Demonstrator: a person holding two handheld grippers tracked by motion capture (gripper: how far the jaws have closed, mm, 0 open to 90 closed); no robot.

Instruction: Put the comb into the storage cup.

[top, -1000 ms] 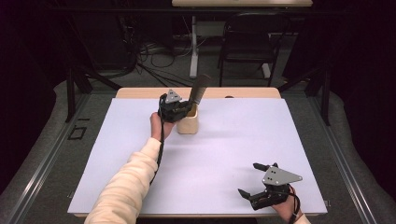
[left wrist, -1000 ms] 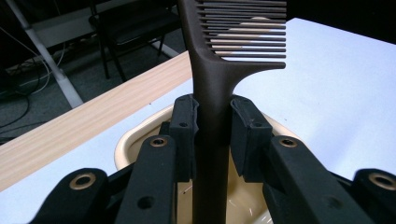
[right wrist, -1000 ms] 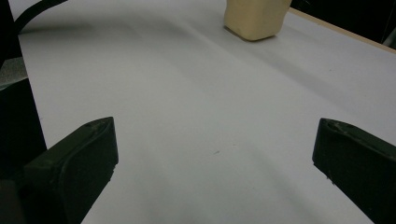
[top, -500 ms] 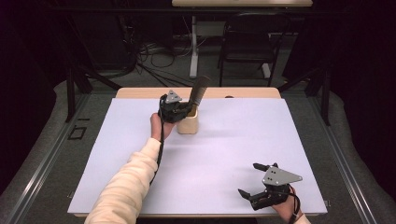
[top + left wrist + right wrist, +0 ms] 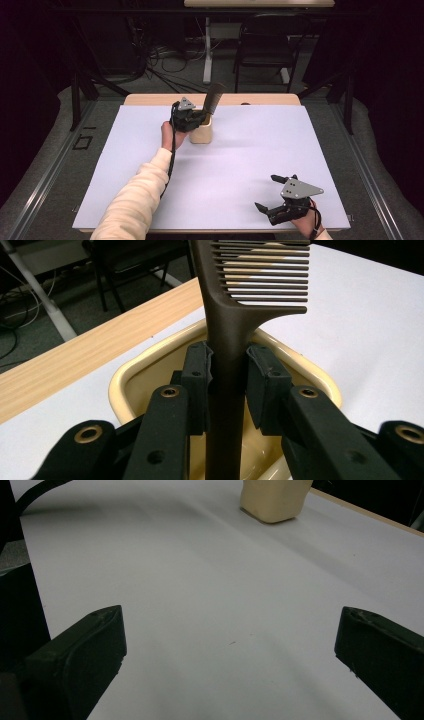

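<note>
A dark brown comb [image 5: 213,97] stands tilted with its handle down inside a cream-coloured cup [image 5: 201,132] near the table's far edge. My left gripper [image 5: 192,120] is over the cup's rim, its pads [image 5: 200,375] pressed on both sides of the comb's handle [image 5: 227,355]. The cup's rim [image 5: 125,380] curves beneath the jaws. My right gripper [image 5: 273,196] rests near the front right corner of the table, jaws spread wide with nothing between them. The cup [image 5: 274,499] stands far off in the right gripper view.
A white sheet [image 5: 240,165] covers the wooden table [image 5: 150,100], whose bare strip shows along the far edge. A chair [image 5: 265,55] and cables stand on the floor beyond the table.
</note>
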